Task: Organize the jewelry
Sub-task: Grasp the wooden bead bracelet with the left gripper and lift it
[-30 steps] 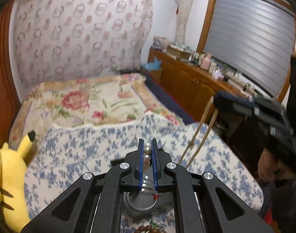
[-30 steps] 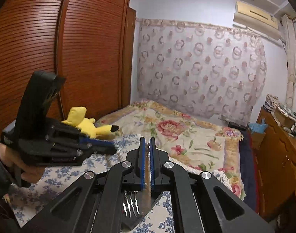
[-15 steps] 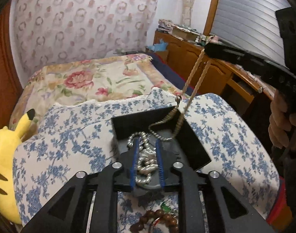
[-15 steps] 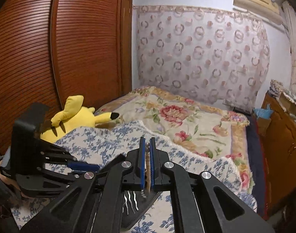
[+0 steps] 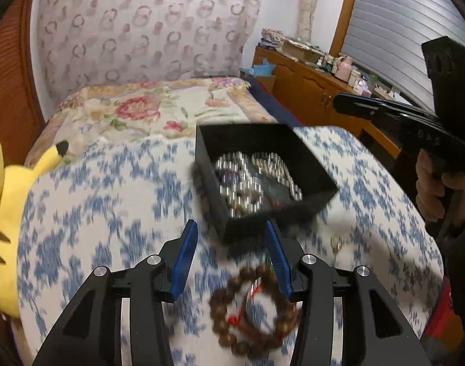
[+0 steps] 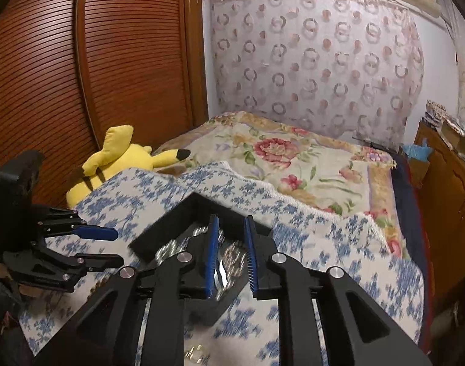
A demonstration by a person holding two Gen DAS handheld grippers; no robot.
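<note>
One black box sits on the blue-flowered cloth, holding a blurred heap of silvery bead strands, while one brown bead bracelet lies outside it, close to the cloth's near edge. The left claw gapes wide and empty above the bracelet. The right claw, partly parted and empty, hangs over the box, with bare cloth on either side.

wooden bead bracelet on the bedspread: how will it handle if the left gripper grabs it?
The bracelet is a loop of separate round beads, so it would likely sag, not stay rigid. The beads look smooth and may slip between the fingers. It probably won't roll on the soft bedspread.
</note>
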